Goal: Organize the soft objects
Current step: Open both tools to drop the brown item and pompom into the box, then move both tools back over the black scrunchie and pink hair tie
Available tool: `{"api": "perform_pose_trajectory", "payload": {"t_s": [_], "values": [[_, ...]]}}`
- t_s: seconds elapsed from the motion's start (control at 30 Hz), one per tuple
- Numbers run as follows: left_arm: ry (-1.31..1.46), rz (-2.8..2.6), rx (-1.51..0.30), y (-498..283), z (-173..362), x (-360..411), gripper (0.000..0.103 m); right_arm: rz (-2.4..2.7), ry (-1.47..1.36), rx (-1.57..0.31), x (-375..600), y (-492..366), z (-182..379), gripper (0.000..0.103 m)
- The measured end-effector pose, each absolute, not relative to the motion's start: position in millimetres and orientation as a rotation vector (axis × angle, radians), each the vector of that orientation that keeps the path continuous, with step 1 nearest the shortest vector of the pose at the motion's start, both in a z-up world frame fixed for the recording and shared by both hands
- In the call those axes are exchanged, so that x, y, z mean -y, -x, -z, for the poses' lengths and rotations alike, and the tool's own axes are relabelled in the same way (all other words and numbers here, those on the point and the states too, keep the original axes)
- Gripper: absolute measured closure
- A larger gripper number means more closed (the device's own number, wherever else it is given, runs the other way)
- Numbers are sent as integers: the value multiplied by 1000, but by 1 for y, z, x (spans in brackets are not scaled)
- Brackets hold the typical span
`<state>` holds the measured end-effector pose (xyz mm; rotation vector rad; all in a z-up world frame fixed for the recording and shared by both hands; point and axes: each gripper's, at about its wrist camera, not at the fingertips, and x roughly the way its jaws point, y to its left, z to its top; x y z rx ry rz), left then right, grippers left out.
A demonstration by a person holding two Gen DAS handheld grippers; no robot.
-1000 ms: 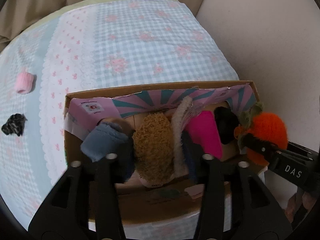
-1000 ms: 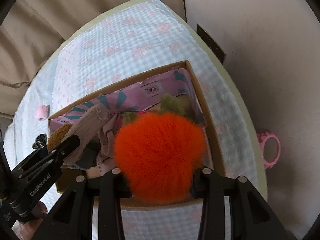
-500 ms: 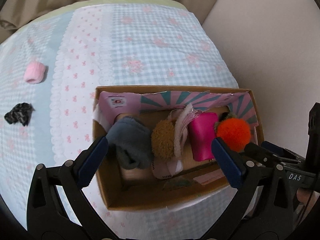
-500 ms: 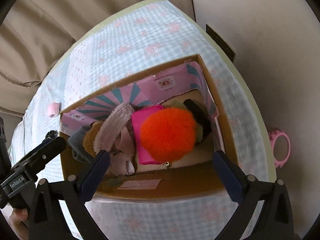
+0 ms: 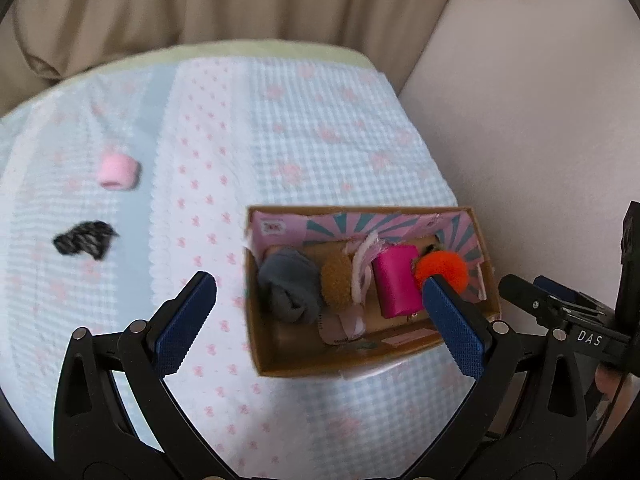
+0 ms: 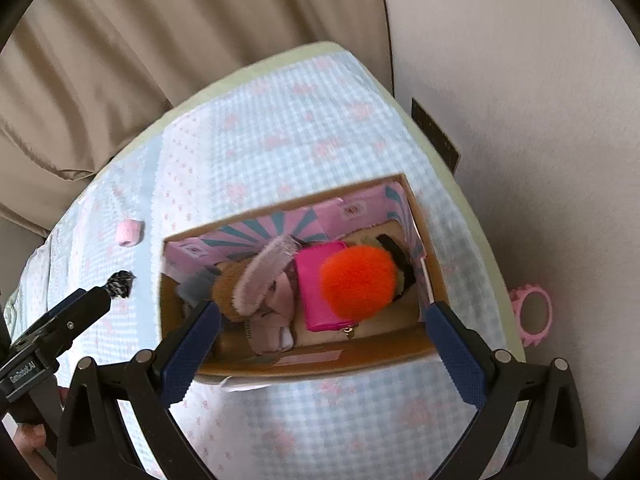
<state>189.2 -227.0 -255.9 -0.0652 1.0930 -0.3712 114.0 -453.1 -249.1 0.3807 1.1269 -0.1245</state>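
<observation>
A cardboard box (image 5: pixel 336 362) (image 6: pixel 320 364) stands near the right edge of the checked tablecloth. It holds a grey sock (image 5: pixel 286 280), a brown plush (image 5: pixel 336 282), a pale pink fuzzy item (image 6: pixel 264 276), a magenta pouch (image 5: pixel 394 284) (image 6: pixel 320 292) and an orange pompom (image 5: pixel 444 270) (image 6: pixel 358 282). A pink roll (image 5: pixel 118 170) (image 6: pixel 129 233) and a black knitted piece (image 5: pixel 86 240) (image 6: pixel 120 283) lie loose on the cloth to the left. My left gripper (image 5: pixel 316 320) is open and empty above the box. My right gripper (image 6: pixel 320 344) is open and empty above the box.
Beige curtains (image 6: pixel 160 60) hang behind the table. A pale wall (image 6: pixel 540 100) is close on the right. A pink ring-shaped toy (image 6: pixel 534 314) lies on the floor beside the table. The table's right edge runs just past the box.
Both grippers have opened and risen away from the box. The left let go of the grey sock, the right let go of the orange pompom; both now rest in the box.
</observation>
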Motion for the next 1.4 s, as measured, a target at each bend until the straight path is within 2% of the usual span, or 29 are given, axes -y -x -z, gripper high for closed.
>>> {"api": "perform_pose_trajectory", "payload": {"t_s": [0.4, 0.7, 1.03, 1.4], "values": [[23, 311, -922, -151, 155, 132, 0, 13, -243, -930, 353, -95, 139, 1], [95, 258, -892, -135, 132, 31, 1, -104, -200, -885, 270, -107, 104, 1], [171, 158, -914, -164, 134, -53, 1, -206, -105, -908, 199, -162, 98, 1], [241, 56, -1054, -249, 200, -90, 1, -302, -82, -1058, 153, -288, 153, 1]]}}
